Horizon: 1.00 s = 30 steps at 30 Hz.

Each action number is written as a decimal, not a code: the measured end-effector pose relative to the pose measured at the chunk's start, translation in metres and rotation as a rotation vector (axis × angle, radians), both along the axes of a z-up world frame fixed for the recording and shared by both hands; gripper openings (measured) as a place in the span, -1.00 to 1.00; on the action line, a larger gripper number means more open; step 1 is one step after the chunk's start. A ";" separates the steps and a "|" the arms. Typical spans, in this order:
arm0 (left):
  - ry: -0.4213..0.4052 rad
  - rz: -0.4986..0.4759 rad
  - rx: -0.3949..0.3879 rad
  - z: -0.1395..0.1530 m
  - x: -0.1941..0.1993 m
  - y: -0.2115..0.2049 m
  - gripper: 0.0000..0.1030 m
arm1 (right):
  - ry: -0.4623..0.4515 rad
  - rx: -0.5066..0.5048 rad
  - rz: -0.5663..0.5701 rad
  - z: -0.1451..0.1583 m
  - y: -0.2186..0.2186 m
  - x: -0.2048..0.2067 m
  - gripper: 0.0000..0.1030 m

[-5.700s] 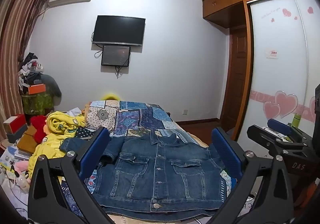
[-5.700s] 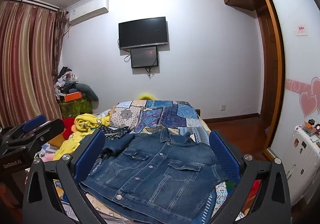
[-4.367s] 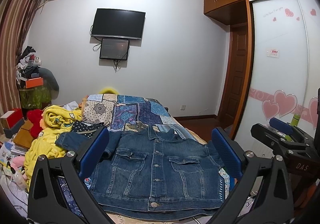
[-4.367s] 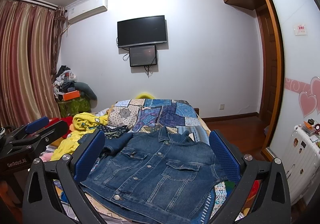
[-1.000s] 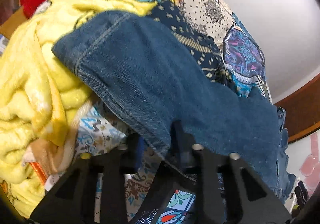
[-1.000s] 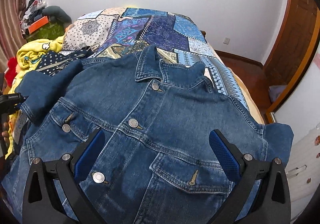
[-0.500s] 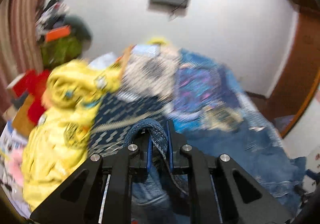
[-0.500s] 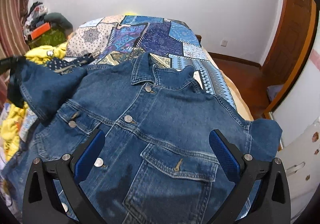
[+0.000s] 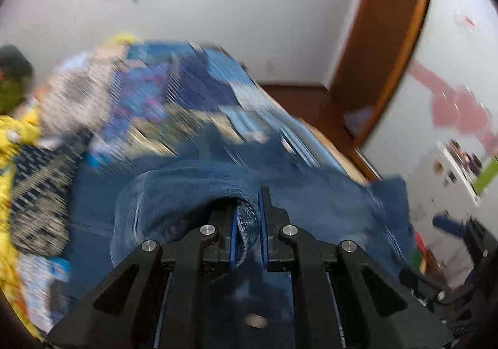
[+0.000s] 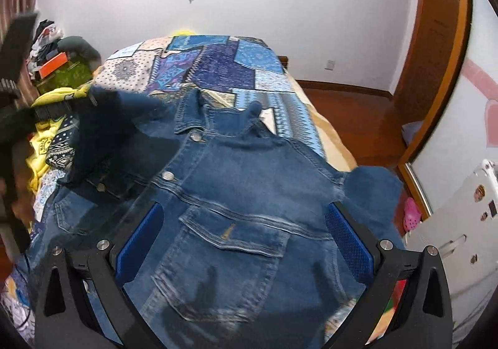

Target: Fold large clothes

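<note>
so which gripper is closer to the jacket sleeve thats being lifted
Left. The left gripper is shut on the sleeve of the denim jacket; the right gripper hangs open above the jacket's chest pocket, away from it.

The left gripper clamps a fold of the denim jacket's sleeve between its blue pads, the cloth arching up and away to the left. Beneath it the denim jacket lies spread over a patchwork bedspread. A yellow blanket sits at the left edge. The background is blurred.
</note>
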State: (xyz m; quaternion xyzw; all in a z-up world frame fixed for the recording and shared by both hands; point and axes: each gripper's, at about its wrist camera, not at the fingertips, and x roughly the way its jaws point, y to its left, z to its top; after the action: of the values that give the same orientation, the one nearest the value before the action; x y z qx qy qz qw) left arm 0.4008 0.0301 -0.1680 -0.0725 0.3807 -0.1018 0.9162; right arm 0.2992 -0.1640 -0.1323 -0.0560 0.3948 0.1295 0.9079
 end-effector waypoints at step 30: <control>0.042 0.168 0.239 -0.009 -0.102 0.093 0.85 | 0.028 -0.008 0.220 0.004 0.065 0.000 1.00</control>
State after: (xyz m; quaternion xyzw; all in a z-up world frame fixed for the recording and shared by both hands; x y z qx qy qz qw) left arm 0.2988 0.1230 -0.1771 0.0031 0.4017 0.0228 0.9155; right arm 0.2994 -0.0986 -0.1287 -0.1008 0.3995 0.2275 0.8823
